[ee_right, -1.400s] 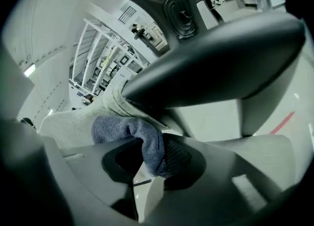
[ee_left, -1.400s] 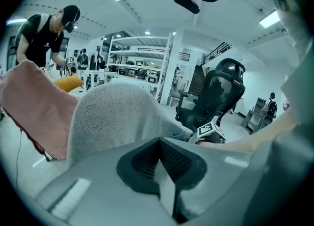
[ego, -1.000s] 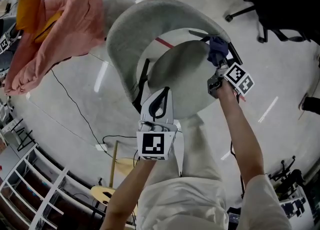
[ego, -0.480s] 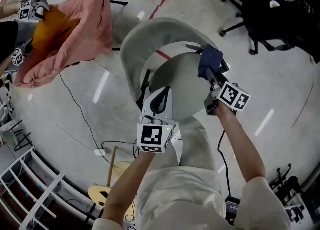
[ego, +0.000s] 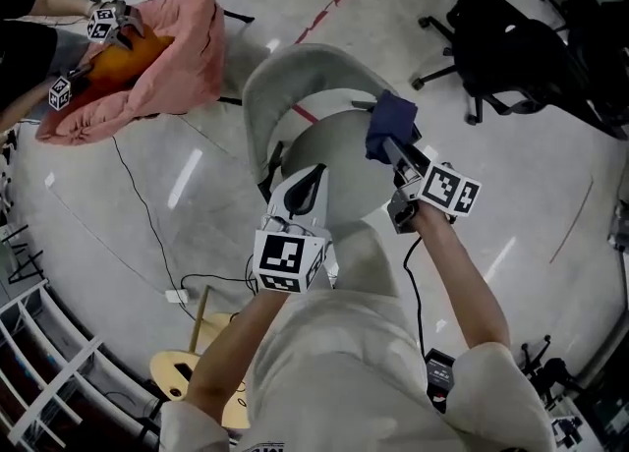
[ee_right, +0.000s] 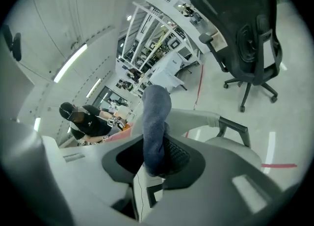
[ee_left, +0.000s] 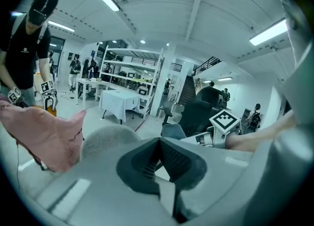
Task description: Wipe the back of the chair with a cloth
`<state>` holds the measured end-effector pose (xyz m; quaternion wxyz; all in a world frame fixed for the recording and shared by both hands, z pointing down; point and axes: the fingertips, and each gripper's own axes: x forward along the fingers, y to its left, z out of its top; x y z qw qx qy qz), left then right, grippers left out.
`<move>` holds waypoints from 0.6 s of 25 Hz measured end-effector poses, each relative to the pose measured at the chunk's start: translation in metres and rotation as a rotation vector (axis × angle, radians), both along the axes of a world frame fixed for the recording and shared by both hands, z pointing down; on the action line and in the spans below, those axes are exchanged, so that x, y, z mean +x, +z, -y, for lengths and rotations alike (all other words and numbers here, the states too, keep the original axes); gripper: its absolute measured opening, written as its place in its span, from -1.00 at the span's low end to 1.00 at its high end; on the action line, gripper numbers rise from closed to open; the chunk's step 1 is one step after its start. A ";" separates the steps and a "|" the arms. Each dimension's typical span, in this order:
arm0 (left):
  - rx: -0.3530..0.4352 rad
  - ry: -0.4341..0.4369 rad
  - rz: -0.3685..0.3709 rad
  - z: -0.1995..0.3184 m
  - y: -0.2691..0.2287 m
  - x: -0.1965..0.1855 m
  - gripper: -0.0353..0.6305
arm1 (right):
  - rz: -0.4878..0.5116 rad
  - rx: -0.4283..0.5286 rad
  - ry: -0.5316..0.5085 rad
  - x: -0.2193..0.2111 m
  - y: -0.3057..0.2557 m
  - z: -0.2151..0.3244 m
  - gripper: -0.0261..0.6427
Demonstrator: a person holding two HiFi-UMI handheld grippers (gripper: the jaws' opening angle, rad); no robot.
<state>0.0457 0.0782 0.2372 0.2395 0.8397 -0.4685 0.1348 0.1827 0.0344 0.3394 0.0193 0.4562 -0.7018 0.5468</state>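
Note:
The grey chair stands below me, its curved back (ego: 295,72) on the far side of the seat (ego: 339,160). A dark blue cloth (ego: 390,124) sticks up from my right gripper (ego: 396,148), which is shut on it, over the seat's right edge near the armrest. In the right gripper view the cloth (ee_right: 156,122) rises between the jaws, with the chair back (ee_right: 194,117) beyond it and apart from it. My left gripper (ego: 316,177) is shut on nothing, over the seat's near left edge. The left gripper view shows the grey back (ee_left: 105,139) beyond the jaws.
A pink cover (ego: 172,57) is draped over something at upper left, where another person's hands hold grippers (ego: 101,23). Black office chairs (ego: 511,47) stand at upper right. A cable (ego: 147,219) runs across the floor. A wooden stool (ego: 187,371) and white rack (ego: 39,362) are at lower left.
My head view has swung, so the chair sits lower in the frame. The right gripper with the cloth has drifted slightly left. Another person's hands have appeared at the pink cover.

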 end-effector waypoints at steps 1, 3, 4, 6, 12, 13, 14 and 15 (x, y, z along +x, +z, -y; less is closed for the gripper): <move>-0.014 0.010 -0.006 -0.005 -0.006 0.001 -0.89 | 0.002 0.011 -0.011 -0.002 -0.013 -0.002 -0.59; -0.073 0.058 -0.016 -0.016 -0.013 0.008 -0.89 | 0.009 0.032 -0.032 -0.005 -0.038 -0.009 -0.59; -0.100 0.083 -0.014 -0.021 -0.015 0.010 -0.89 | 0.012 0.043 -0.041 -0.006 -0.050 -0.011 -0.59; -0.109 0.093 0.005 -0.027 -0.025 0.009 -0.89 | -0.002 0.072 -0.068 -0.009 -0.072 -0.016 -0.59; -0.063 0.042 0.021 -0.030 -0.074 -0.006 -0.89 | -0.006 0.132 -0.165 -0.021 -0.130 -0.033 -0.59; -0.056 0.043 0.025 -0.030 -0.082 -0.008 -0.89 | 0.006 0.142 -0.172 -0.024 -0.140 -0.035 -0.59; -0.050 0.041 0.028 -0.031 -0.089 -0.009 -0.89 | 0.017 0.151 -0.182 -0.026 -0.150 -0.038 -0.59; -0.045 0.038 0.028 -0.033 -0.096 -0.011 -0.89 | 0.021 0.156 -0.195 -0.029 -0.160 -0.042 -0.59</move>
